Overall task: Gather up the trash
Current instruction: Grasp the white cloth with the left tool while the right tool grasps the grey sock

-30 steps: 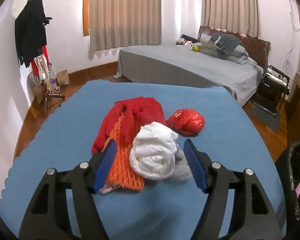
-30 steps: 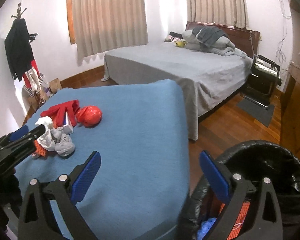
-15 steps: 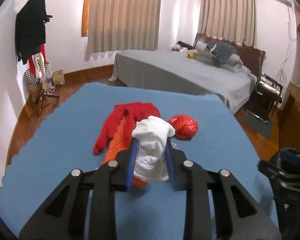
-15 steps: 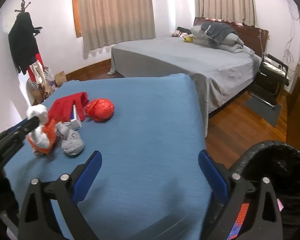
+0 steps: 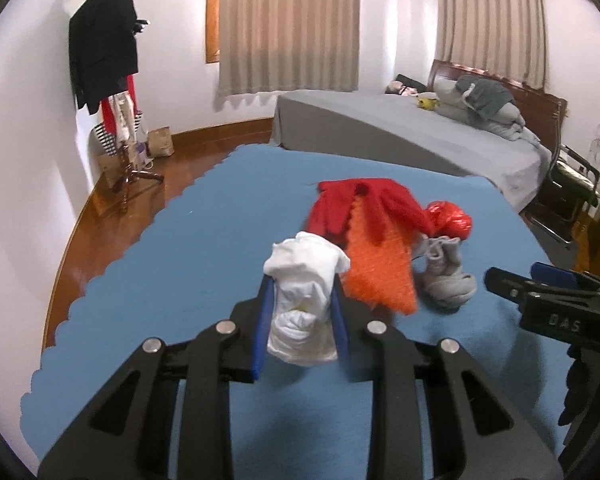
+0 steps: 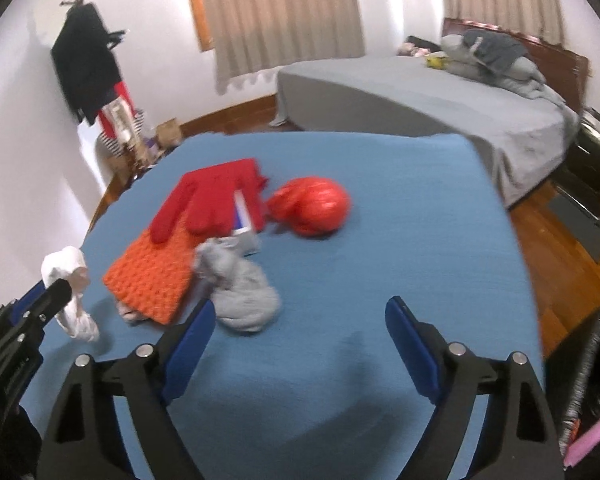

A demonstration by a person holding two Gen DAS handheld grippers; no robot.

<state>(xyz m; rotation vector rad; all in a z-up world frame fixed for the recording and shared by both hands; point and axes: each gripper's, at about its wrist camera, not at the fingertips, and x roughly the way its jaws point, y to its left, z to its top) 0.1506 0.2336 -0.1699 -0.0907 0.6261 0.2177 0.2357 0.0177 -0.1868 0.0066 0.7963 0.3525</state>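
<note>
My left gripper is shut on a crumpled white wad and holds it above the blue table; the wad also shows in the right wrist view. On the table lie a red glove, an orange mesh piece, a grey crumpled wad, a red plastic ball and a small white box. My right gripper is open and empty, just right of the grey wad.
A black-lined trash bin stands at the table's right edge. A grey bed is behind the table. A coat rack stands by the left wall, with bags at its foot.
My left gripper closed on the white wad and lifted it back and left off the pile. My right gripper moved left from the bin toward the grey wad.
</note>
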